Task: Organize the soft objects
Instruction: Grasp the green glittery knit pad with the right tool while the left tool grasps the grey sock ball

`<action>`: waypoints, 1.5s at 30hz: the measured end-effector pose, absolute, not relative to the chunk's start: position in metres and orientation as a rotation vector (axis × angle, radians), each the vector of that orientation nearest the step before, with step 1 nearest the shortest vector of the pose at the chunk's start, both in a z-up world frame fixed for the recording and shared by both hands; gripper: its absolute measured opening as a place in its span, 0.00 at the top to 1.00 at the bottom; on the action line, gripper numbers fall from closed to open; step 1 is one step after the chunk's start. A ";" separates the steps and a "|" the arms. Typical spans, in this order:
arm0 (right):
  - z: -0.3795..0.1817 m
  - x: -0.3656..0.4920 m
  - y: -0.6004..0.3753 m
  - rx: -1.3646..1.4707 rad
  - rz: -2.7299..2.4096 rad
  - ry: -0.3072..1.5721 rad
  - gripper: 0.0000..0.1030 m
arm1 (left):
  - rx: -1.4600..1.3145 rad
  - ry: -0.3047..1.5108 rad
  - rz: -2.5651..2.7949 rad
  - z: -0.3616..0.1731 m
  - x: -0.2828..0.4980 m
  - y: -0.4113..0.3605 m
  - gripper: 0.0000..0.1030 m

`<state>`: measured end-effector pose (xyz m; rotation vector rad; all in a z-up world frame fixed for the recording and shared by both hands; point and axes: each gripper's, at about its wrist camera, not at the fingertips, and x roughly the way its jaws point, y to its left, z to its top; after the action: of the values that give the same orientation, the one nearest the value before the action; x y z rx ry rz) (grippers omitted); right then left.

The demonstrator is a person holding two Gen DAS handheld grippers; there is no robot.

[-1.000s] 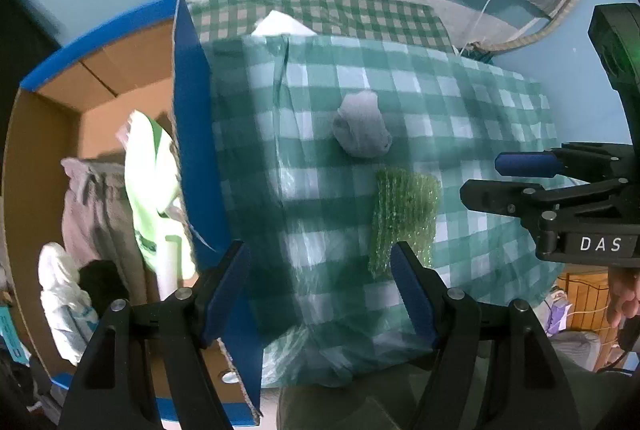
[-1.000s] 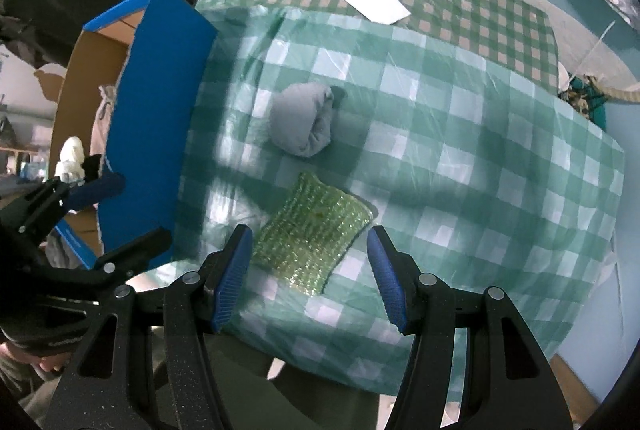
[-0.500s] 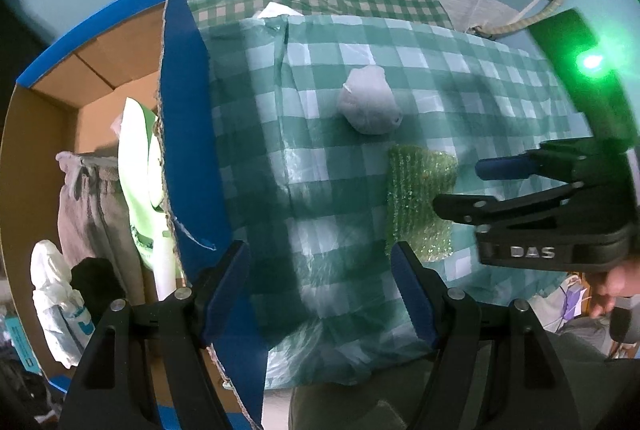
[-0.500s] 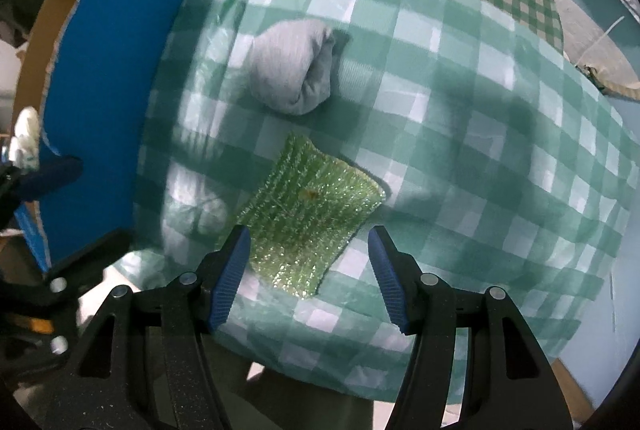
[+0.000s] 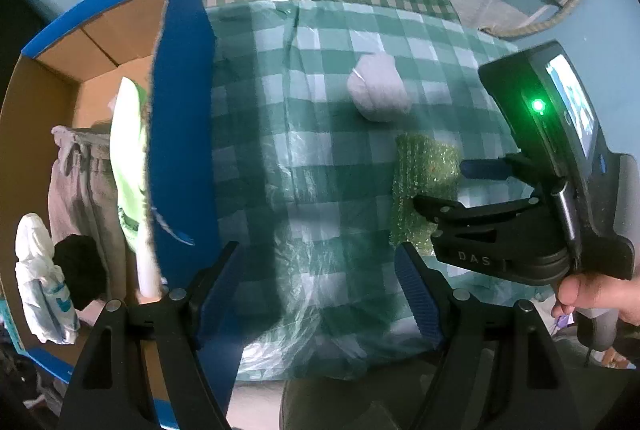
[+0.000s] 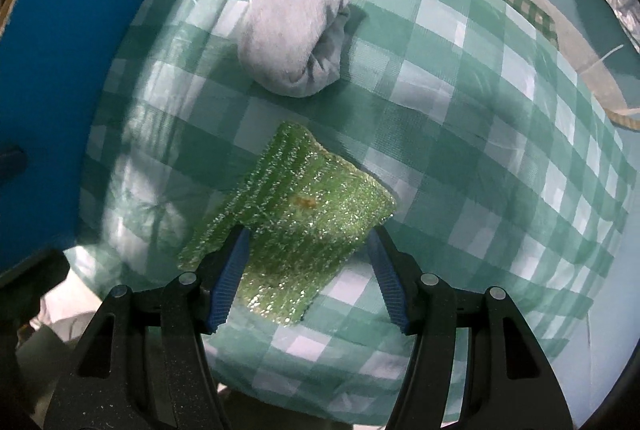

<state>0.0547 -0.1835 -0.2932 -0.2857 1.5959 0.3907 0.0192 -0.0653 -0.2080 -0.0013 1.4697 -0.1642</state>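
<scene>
Checked tablecloth [image 6: 460,78], green scrubber [image 6: 304,214] between parted right hand-held gripper [image 6: 308,270] (left hand-held gripper [image 5: 320,290] likewise parted)

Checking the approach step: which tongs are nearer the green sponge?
Right. The right tongs straddle the green sponge, open, just above it; the left tongs hang open beside the box.

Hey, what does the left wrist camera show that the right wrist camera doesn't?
Only the left wrist view looks into the open cardboard box, where grey trousers, a neon green garment and a white bag lie; it also shows the right gripper from the side, over the sponge. Only the right wrist view shows that gripper's open fingers straddling the sponge. Both show the green sponge, the rolled grey sock and the checked tablecloth.
</scene>
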 end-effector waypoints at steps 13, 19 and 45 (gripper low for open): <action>-0.300 0.054 -0.182 -0.348 0.421 1.547 0.40 | 0.057 1.503 -0.161 -0.221 0.021 -0.087 0.24; -0.293 0.040 -0.187 -0.342 0.457 1.531 0.78 | 0.043 1.527 -0.156 -0.229 0.026 -0.087 0.24; -0.271 0.096 -0.283 -0.083 0.360 1.539 0.86 | -0.129 1.533 -0.200 -0.246 0.123 -0.120 0.21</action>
<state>0.0964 -0.2832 -0.2714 -0.0826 1.5392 0.3601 0.1226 -0.1196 -0.2463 -0.1294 1.5331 -0.1995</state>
